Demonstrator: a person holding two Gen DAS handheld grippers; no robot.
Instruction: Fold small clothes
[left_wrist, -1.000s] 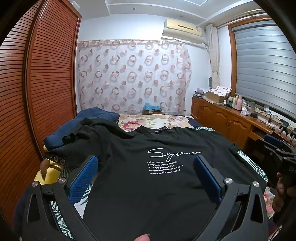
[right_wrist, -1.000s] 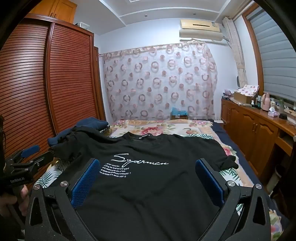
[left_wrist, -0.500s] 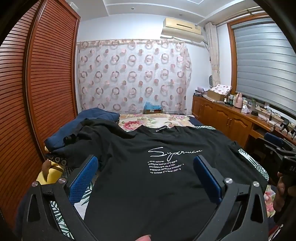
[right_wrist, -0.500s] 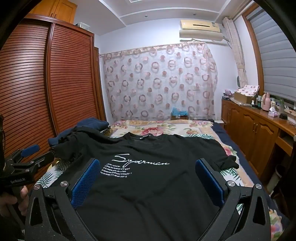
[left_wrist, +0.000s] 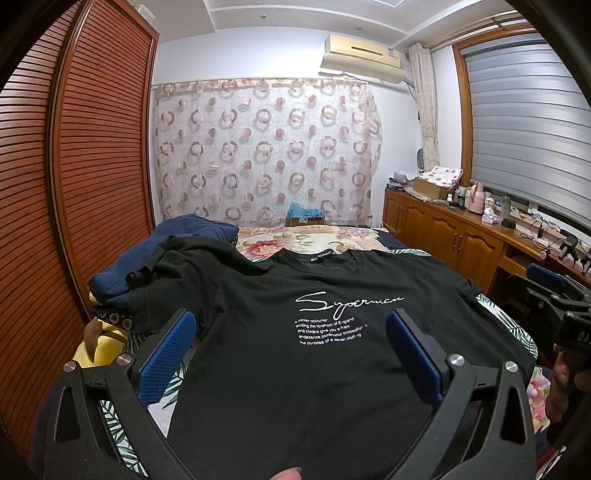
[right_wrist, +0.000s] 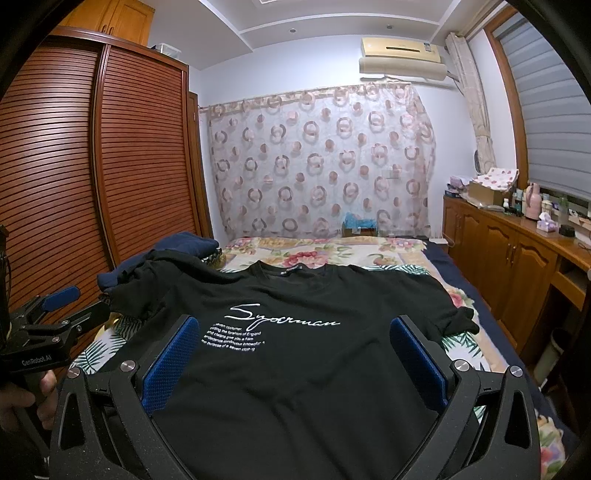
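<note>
Only one black T-shirt (left_wrist: 280, 354), unfolded

The left gripper (left_wrist: 291, 354) hangs above a black T-shirt (left_wrist: 295, 369) with its blue pads spread wide and nothing between them. The T-shirt lies flat on the bed (left_wrist: 306, 240), front up, with white "Superman" lettering. Its left sleeve rests on a dark blue garment (left_wrist: 162, 254). At the right edge, a hand (left_wrist: 563, 384) holds the right gripper (left_wrist: 554, 291).
</note>
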